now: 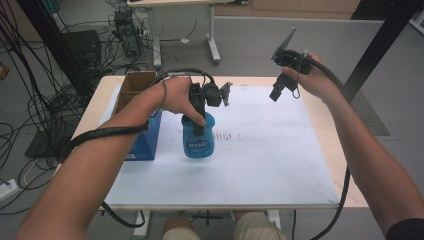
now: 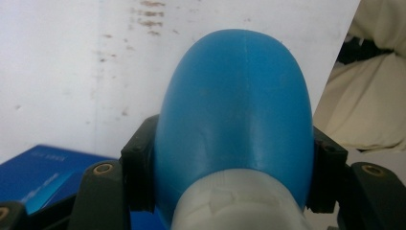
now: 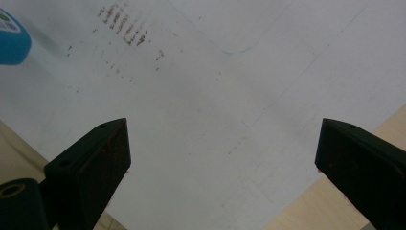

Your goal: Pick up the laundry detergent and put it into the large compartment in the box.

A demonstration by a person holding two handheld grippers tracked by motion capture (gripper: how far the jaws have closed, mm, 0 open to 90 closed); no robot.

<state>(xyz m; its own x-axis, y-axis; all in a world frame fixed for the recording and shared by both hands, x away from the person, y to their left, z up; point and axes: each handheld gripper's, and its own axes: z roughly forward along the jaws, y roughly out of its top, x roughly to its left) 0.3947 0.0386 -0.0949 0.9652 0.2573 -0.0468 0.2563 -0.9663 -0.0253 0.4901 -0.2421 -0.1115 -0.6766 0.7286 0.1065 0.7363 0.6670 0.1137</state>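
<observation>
At the middle of the bench [image 1: 320, 165], on the white sheet [image 1: 260, 165] that covers most of it, we see one blue bottle [image 1: 198, 137] standing upright with the left tongs [image 1: 200, 117] come down on it from above, and the person's left hand [image 1: 177, 95] hides the bottle's top in the high view. In the left gripper view we make out what that hand covers: the two black jaws are clamped on either side of the bottle's blue shoulder [image 2: 234, 110], touching it, with a whitish cap [image 2: 237, 206] cut off at the bottom edge. The print on the bottle's label is too small for us to read. We count one dark blue box [image 1: 147, 137] just beside the bottle on its left, partly hidden by the left forearm, and one open cardboard box [image 1: 132, 85] behind it at the bench's far left. The right tongs [image 1: 280, 90] hang in the air over the far right part of the sheet, well apart from the bottle; in the right gripper view [image 3: 220, 158] we find the jaws spread wide with nothing between them, above bare white sheet with a patch of reddish-brown marks [image 3: 124, 24], and a sliver of the blue bottle [image 3: 12, 40] at the left edge.
</observation>
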